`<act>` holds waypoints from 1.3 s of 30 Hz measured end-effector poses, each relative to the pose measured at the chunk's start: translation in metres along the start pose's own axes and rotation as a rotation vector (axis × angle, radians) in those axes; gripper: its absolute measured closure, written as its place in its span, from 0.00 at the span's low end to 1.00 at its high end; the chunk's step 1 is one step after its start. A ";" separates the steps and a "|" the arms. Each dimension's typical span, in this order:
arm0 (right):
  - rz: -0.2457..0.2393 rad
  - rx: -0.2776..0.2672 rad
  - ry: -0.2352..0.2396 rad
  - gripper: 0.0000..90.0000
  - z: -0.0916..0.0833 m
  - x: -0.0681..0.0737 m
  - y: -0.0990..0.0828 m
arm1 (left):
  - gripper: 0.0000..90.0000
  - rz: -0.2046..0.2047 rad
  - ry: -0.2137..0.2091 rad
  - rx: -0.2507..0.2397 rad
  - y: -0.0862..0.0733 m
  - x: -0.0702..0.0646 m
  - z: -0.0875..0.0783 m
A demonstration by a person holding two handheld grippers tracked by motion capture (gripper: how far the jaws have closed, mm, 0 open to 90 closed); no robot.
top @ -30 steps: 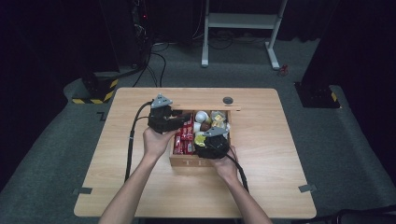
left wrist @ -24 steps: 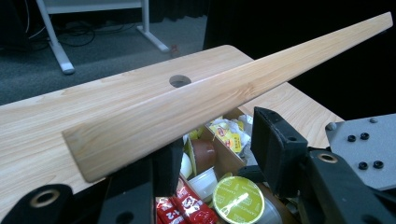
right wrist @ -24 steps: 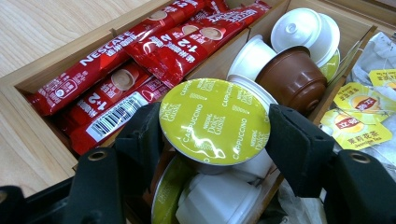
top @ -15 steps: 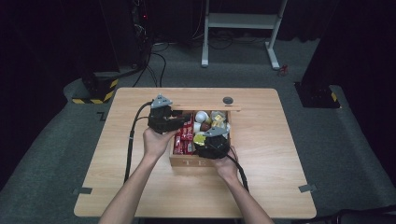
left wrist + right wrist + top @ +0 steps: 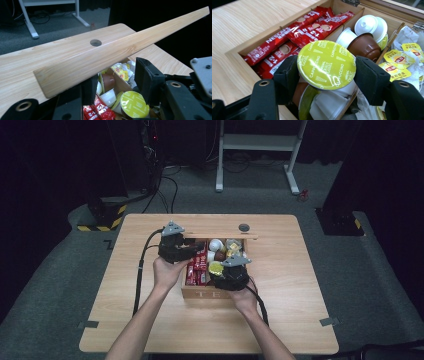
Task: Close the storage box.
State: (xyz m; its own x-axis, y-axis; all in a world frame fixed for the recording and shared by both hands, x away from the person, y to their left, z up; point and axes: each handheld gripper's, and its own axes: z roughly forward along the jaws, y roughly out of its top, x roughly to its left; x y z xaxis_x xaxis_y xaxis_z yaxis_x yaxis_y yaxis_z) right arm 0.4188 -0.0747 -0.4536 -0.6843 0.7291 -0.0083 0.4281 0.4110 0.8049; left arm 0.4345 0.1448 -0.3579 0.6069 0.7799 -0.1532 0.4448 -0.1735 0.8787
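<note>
A round coffee capsule [image 5: 326, 64] with a glossy yellow-green foil lid printed "Cappuccino" sits tilted between the right gripper's [image 5: 325, 72] black fingers [image 5: 369, 79], above the middle compartment of the open wooden box [image 5: 235, 51]. The box's pale wooden lid [image 5: 117, 47] stands raised, its edge between the left gripper's [image 5: 112, 82] fingers.

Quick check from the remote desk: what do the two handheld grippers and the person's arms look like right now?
Both are black. The left gripper and right gripper each carry a grey three-cornered plate on top and trail a black cable toward the person. The jaws are blocky black pads on arms with brass-ringed holes. The forearms are bare, no sleeves in view.
</note>
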 end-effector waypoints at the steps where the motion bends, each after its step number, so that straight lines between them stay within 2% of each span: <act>1: 0.000 -0.007 0.003 0.42 -0.001 -0.001 0.000 | 0.60 -0.005 -0.003 -0.003 0.000 0.000 0.000; 12: 0.025 -0.022 -0.005 0.42 -0.012 -0.008 -0.003 | 0.60 -0.006 -0.008 0.000 0.000 0.000 0.001; 16: 0.028 -0.028 0.000 0.42 -0.015 -0.010 -0.004 | 0.60 -0.023 -0.022 -0.005 0.000 0.001 0.000; 20: 0.046 -0.042 -0.001 0.42 -0.020 -0.013 -0.004 | 0.60 -0.019 -0.023 0.000 -0.001 0.001 0.000; 34: 0.040 -0.053 0.001 0.42 -0.035 -0.021 -0.006 | 0.60 -0.013 -0.023 0.003 -0.001 0.000 0.001; 39: 0.057 -0.059 -0.007 0.42 -0.041 -0.025 -0.007 | 0.59 -0.012 -0.027 0.004 -0.001 0.000 0.000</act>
State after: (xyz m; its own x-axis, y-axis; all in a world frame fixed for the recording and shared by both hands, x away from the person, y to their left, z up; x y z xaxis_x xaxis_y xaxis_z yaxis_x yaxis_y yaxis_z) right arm 0.4091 -0.1185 -0.4348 -0.6559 0.7540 0.0347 0.4305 0.3359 0.8378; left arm 0.4342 0.1448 -0.3588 0.6189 0.7656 -0.1754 0.4548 -0.1672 0.8748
